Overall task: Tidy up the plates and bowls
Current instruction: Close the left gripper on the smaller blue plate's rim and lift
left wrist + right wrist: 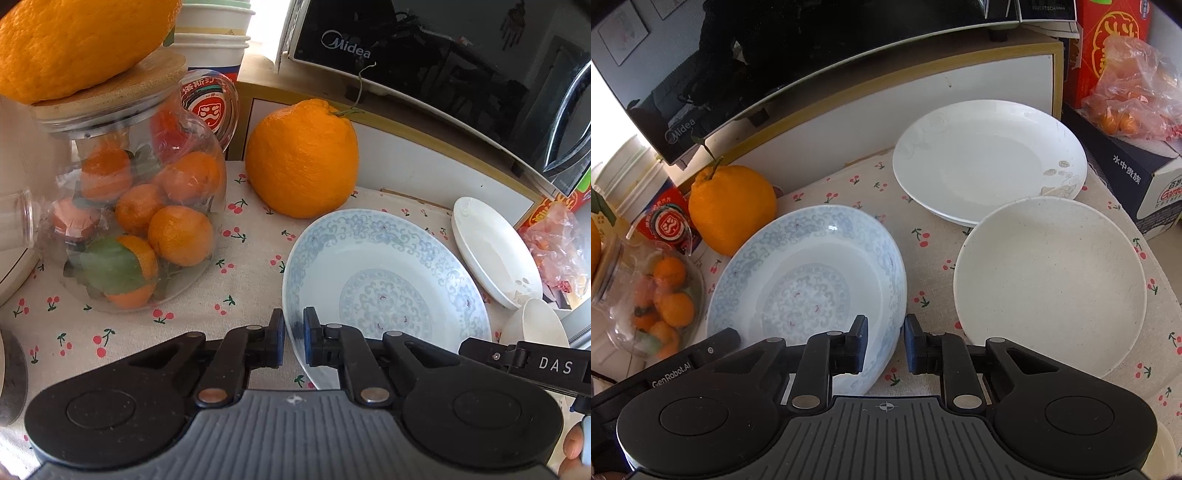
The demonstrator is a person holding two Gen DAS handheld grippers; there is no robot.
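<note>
A blue-patterned deep plate [384, 266] [812, 273] sits on the cherry-print cloth, and both grippers hold it. My left gripper [293, 339] is shut on its left rim, with the thin edge pinched between the pads. My right gripper [886, 343] is shut on the opposite rim, one finger inside the plate and one outside. The plate looks slightly tilted in the right wrist view. To the right, a plain white bowl [1049, 284] [535, 325] stands on the cloth. Behind the bowl is a white plate [986, 158] [495, 251] that seems to rest on another plate.
A large orange [303, 158] and a lidded glass jar of tangerines [136, 221] stand left of the blue plate. A black microwave [461, 55] on a white shelf closes the back. Paper cups [210, 40] stand far left. A red box [1115, 40], a bag [1134, 99] and a dark carton [1126, 173] crowd the right.
</note>
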